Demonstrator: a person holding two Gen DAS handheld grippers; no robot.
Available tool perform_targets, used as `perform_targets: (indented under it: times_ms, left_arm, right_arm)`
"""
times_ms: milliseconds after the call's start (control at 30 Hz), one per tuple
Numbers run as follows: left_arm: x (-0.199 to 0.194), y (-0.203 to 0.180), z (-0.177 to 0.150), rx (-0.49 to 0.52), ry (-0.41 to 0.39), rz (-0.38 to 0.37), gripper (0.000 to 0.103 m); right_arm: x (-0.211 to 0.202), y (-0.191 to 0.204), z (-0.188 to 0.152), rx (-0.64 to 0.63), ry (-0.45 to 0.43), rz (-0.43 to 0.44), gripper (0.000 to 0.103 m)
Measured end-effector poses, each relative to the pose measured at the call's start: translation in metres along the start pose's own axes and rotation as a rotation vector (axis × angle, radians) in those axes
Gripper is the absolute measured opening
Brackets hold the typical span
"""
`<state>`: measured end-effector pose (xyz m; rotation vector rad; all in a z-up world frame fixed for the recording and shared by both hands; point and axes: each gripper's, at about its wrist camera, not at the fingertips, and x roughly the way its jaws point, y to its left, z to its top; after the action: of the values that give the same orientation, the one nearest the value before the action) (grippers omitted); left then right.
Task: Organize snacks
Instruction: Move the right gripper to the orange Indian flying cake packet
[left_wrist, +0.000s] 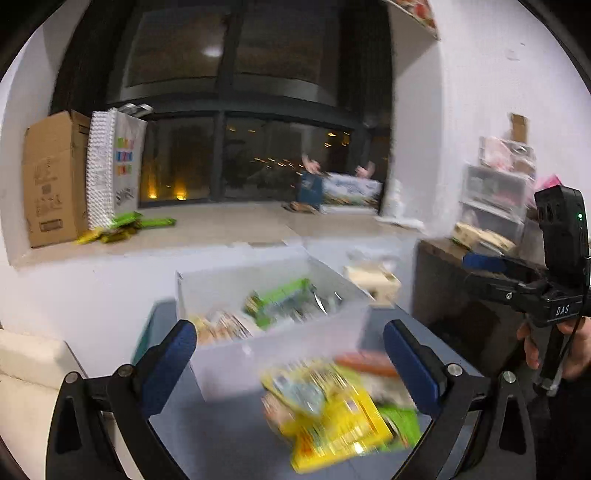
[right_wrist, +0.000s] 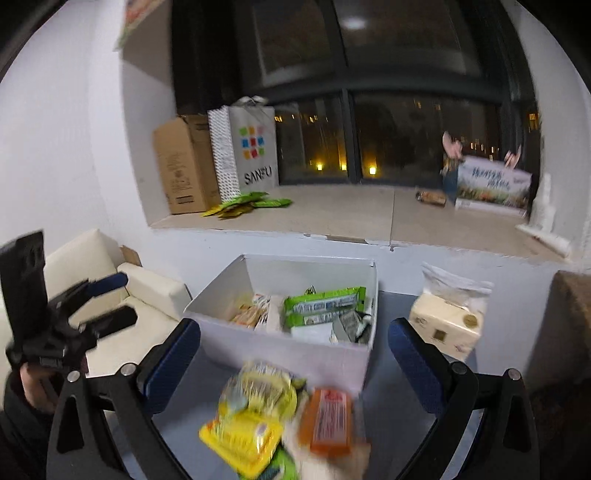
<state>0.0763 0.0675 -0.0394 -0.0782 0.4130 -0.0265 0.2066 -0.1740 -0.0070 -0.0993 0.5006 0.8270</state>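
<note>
A white box stands on the grey table, holding green bars and other small packets. In front of it lies a loose heap of snacks: yellow packets, an orange packet and a green one. My left gripper hovers open over the heap and the box's near wall, nothing between its blue pads. My right gripper is open too, above the same heap, empty. Each gripper shows in the other's view: the right one, the left one.
A tissue pack sits right of the box. A cream sofa is at the left, a dark cabinet with plastic drawers at the right. On the window ledge stand a cardboard box, a shopping bag and green packets.
</note>
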Motion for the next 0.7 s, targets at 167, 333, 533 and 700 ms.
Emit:
perform_targets:
  times_ms: [167, 333, 533, 700]
  left_arm:
    - [-0.018, -0.015, -0.051, -0.047, 0.063, -0.017, 0.103]
    - [-0.025, -0.022, -0.072, -0.060, 0.114, 0.005, 0.103]
    - [-0.033, -0.020, -0.067, -0.062, 0.090, 0.004, 0.103]
    - [-0.033, -0.018, -0.069, -0.070, 0.099, 0.003, 0.103]
  right_arm:
    - [-0.055, 0.012, -0.065, -0.022, -0.073, -0.040, 0.103]
    - [-0.070, 0.013, -0.106, -0.008, 0.000, -0.073, 0.103]
    - [-0.061, 0.010, -0.116, -0.011, 0.046, -0.110, 0.103]
    - [-0.050, 0.010, -0.120, -0.018, 0.084, -0.114, 0.103]
